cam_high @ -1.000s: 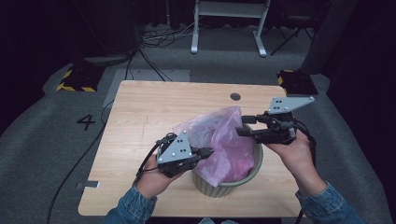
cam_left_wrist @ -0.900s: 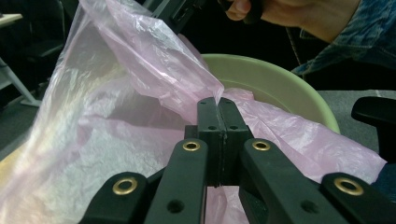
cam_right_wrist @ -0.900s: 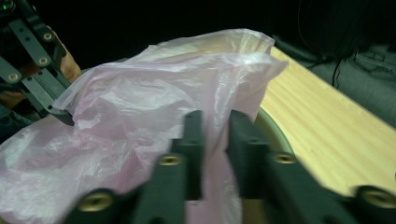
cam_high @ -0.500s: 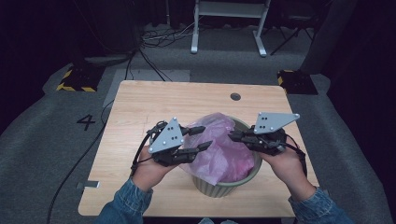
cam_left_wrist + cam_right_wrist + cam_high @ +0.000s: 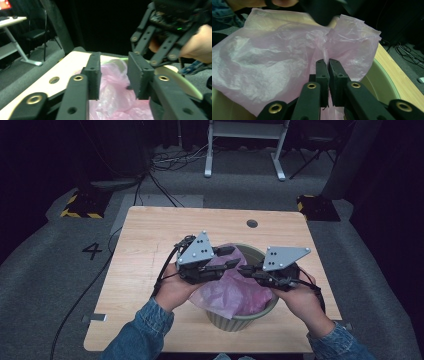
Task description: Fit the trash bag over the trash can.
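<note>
We are fitting a thin, translucent pink plastic bag [image 5: 231, 290] into a round pale-green bin [image 5: 240, 319] that stands near our edge of the light wooden table [image 5: 150, 235]. The bag sits mostly inside the bin, with one loose flap draped over the near-left rim.

Our right gripper [image 5: 328, 62] has its jaws pressed together on a fold of the film — in the right gripper view the pink sheet puckers and gathers right where the two pads meet. Our left gripper [image 5: 113, 72] stands with its jaws apart and nothing between them, poised just above the bag; in the high view it [image 5: 227, 257] hovers over the bin's left side.

We judge this film to be nearly weightless, limp and slippery, and easy to tear if we tug hard against the rim. It will not keep any shape of its own, so a hold in the middle only bunches it up. The best place to grip is the free edge of the mouth — a doubled fold of it, pinched firmly, with the two holds well apart so we can spread the opening over the rim.
</note>
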Demonstrator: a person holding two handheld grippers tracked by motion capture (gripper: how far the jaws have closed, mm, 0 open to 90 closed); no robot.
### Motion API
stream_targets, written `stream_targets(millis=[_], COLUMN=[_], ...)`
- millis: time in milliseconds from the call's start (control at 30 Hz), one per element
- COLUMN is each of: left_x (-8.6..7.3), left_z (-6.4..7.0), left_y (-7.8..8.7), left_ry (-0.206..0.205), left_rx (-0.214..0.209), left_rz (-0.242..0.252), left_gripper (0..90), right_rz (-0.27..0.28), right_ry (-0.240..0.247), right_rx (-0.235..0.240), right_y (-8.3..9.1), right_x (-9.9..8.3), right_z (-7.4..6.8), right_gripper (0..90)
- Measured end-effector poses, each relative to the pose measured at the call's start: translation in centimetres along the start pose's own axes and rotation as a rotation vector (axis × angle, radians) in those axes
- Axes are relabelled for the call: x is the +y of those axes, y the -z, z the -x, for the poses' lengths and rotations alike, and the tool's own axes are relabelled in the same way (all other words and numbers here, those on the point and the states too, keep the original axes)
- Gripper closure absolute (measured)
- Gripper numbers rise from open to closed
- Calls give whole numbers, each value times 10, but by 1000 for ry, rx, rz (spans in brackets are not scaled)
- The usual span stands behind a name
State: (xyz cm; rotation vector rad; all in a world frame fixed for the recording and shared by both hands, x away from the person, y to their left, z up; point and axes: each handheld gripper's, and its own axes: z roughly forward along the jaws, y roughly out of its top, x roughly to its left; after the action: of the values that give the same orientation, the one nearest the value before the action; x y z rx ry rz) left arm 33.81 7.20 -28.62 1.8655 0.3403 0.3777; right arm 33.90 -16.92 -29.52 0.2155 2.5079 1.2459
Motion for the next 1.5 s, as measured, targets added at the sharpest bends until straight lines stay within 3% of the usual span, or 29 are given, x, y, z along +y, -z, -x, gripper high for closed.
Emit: stream_targets(millis=[100,167,200,233,367,433,533,600,733,900,1067,1133,1167,1200,1300,1367,1400,1467,1500], left_x=[-1,-1,-1,-1,-1,-1,-1,-2,-6,-13,-17,-16,-16,-14,-12,-10,-10,-10,-11], left_z=[-2,-3,0,2,8,8,6,5,1,-7,-10,-9,-9,-6,-4,-1,-1,-1,-2], left_y=[-2,-3,-4,-5,-8,-8,-5,-3,3,12,17,15,15,11,8,5,5,6,7], left_ry=[15,13,-7,-15,-38,-32,-33,-39,-32,-13,18,16,16,7,0,-12,-12,-16,-13], left_rx=[-19,-32,-51,-69,-69,-65,-37,-11,20,42,21,10,10,-5,-23,-36,-36,-29,-24], left_rz=[-11,-16,-28,-32,-41,-37,-33,-39,-35,-31,-3,1,1,-2,2,0,0,-1,0], left_gripper=[701,826,897,899,900,900,900,900,900,900,900,900,900,900,900,900,900,900,900], right_rz=[0,1,2,3,30,30,16,5,17,69,92,96,96,104,110,104,104,99,99], right_ry=[7,9,9,10,-12,-7,2,-20,-38,-38,-56,-51,-51,-51,-44,-24,-24,-12,-12], right_rx=[0,0,-2,-4,-50,-53,-55,-60,-57,-43,-39,-27,-27,-32,-32,-22,-22,-18,-18], right_y=[0,0,0,0,0,0,1,1,5,18,28,26,26,21,15,8,8,8,8], right_x=[0,0,0,0,1,4,7,5,2,-2,-7,-5,-5,0,5,12,12,14,14], right_z=[-2,-3,-4,-4,-4,-3,-3,-1,2,5,11,11,11,9,7,4,4,4,4], right_gripper=[863,862,857,833,586,616,754,830,878,877,868,760,760,649,616,759,759,899,899])
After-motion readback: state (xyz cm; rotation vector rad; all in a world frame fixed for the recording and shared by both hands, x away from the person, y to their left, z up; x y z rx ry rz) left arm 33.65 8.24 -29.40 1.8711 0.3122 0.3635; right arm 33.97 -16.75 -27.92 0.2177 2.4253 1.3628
